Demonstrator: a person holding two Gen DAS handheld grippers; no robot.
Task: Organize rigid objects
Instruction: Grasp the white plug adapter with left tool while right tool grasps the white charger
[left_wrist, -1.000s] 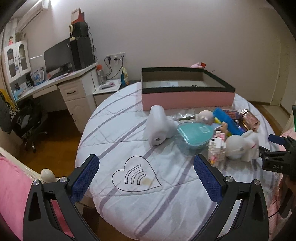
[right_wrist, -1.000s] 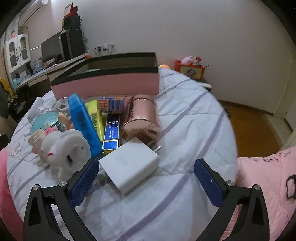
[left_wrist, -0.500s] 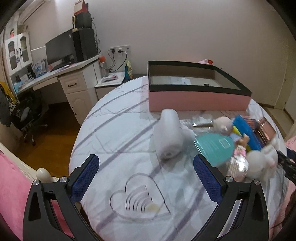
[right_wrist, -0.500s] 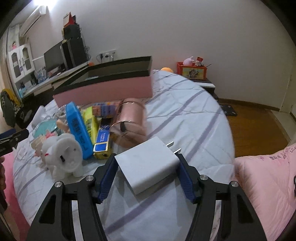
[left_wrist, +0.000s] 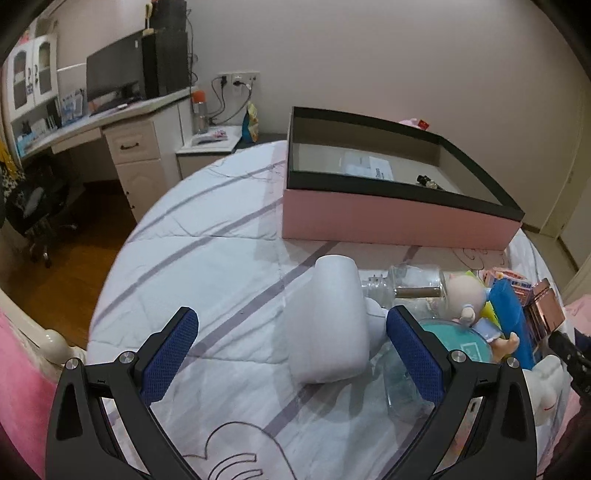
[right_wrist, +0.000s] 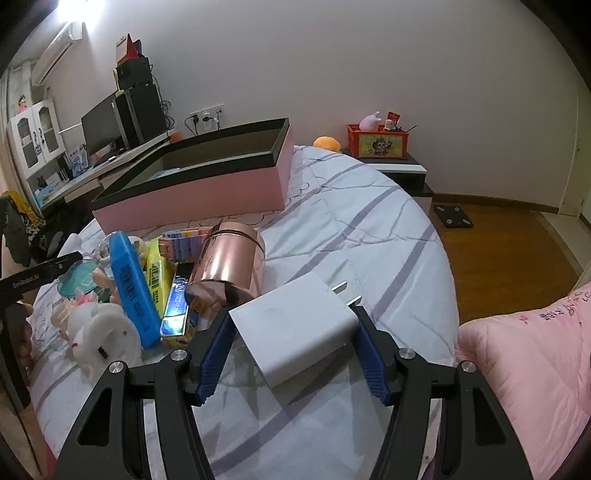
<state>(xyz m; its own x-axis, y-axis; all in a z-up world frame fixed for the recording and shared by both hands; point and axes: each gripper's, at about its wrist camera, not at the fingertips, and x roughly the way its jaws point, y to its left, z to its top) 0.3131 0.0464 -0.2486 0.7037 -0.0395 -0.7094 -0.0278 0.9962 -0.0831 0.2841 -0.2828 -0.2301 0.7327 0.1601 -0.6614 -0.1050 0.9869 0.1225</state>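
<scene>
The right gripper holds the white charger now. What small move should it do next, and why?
Probably lift the white charger a little off the bed. The right gripper has both pads against its sides, and its prongs point away from the copper tin close beside it. The pink box lies beyond the clutter.

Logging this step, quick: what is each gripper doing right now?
Left gripper: open, holding nothing; a white hair dryer lies between its fingers, untouched.
Right gripper: shut on the white charger.
</scene>
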